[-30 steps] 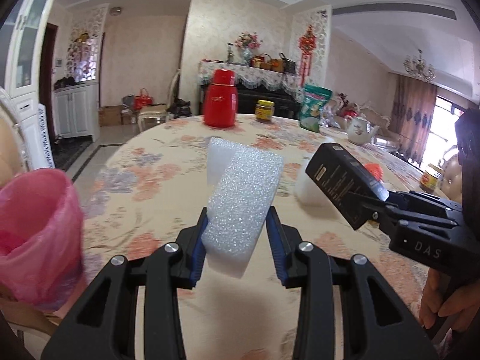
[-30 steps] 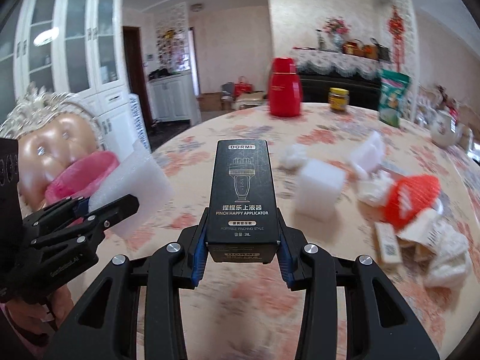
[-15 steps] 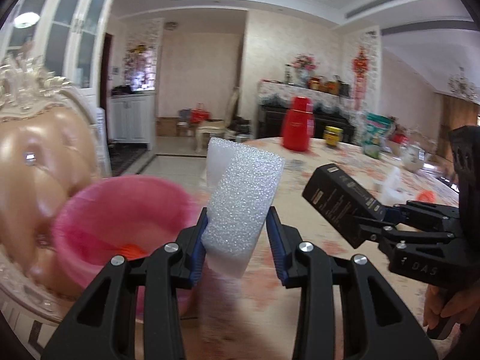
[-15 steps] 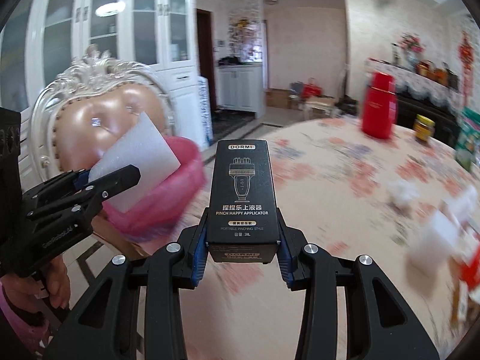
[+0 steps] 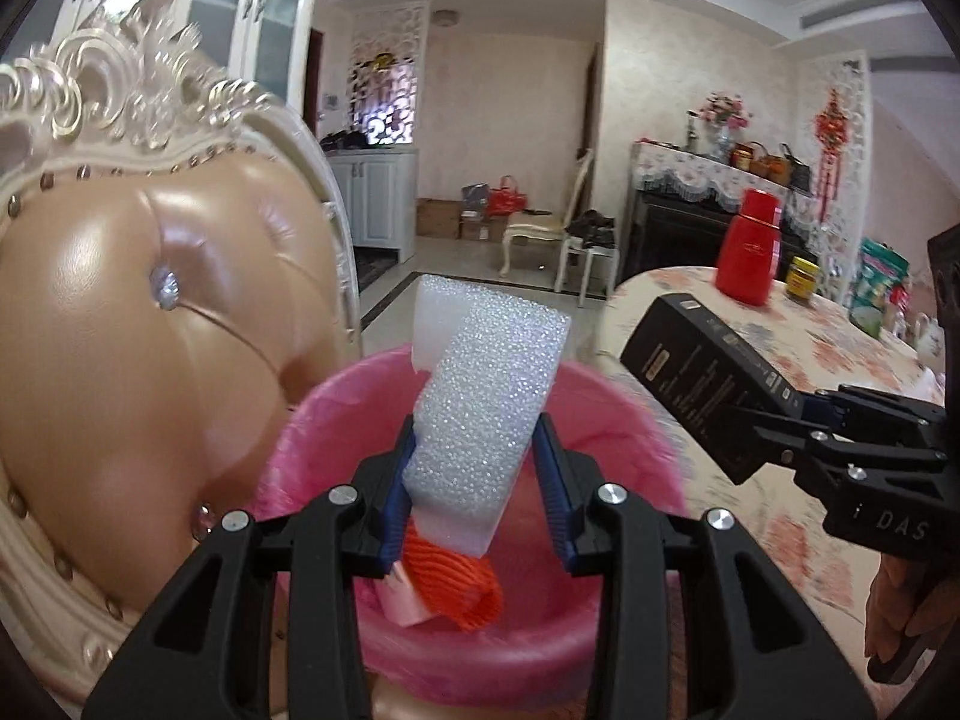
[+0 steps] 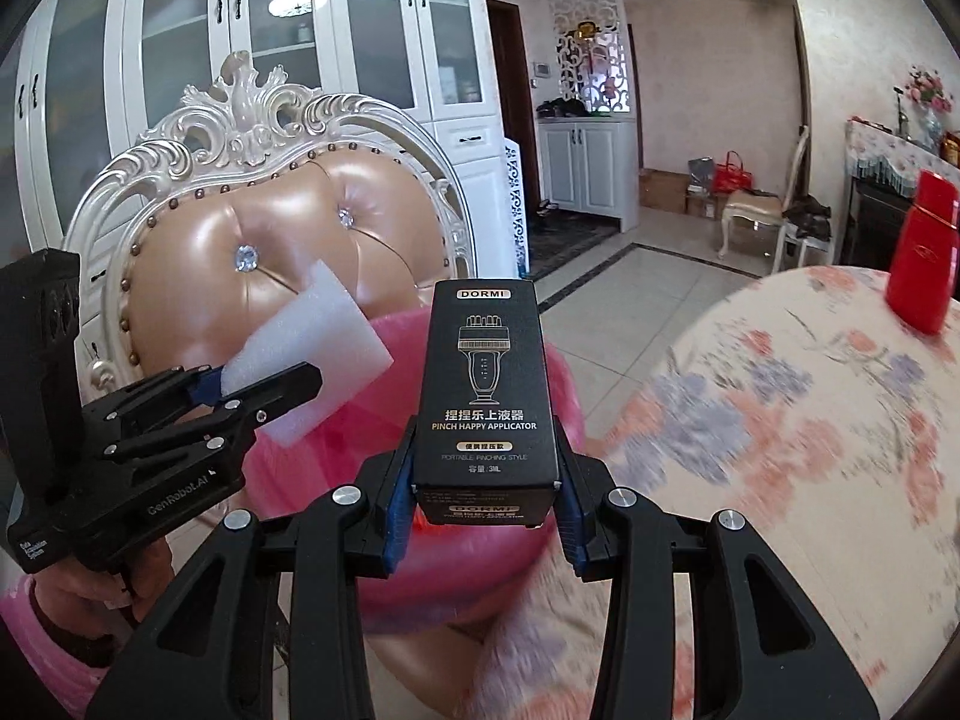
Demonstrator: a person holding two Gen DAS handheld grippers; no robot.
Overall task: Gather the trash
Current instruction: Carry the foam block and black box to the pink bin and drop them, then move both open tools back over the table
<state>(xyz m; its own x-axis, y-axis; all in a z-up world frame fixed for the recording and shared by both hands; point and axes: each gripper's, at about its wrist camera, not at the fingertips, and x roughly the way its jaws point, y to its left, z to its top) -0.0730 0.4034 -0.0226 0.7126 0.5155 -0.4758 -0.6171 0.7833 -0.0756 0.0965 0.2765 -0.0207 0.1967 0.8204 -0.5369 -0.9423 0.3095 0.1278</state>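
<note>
My left gripper is shut on a white foam block and holds it over the pink-lined trash bin. The bin stands on a chair seat and holds an orange mesh piece. My right gripper is shut on a black DORMI box, held just right of the bin. In the left wrist view the box and right gripper come in from the right. In the right wrist view the left gripper with the foam is at the left.
An ornate cream chair with a tan leather back stands behind the bin. The round table with a floral cloth is at the right, with a red thermos and a jar on it. White cabinets line the far wall.
Both grippers have swung left from over the table to the bin, still holding the foam and the box. The foam now hangs over the bin's opening.
</note>
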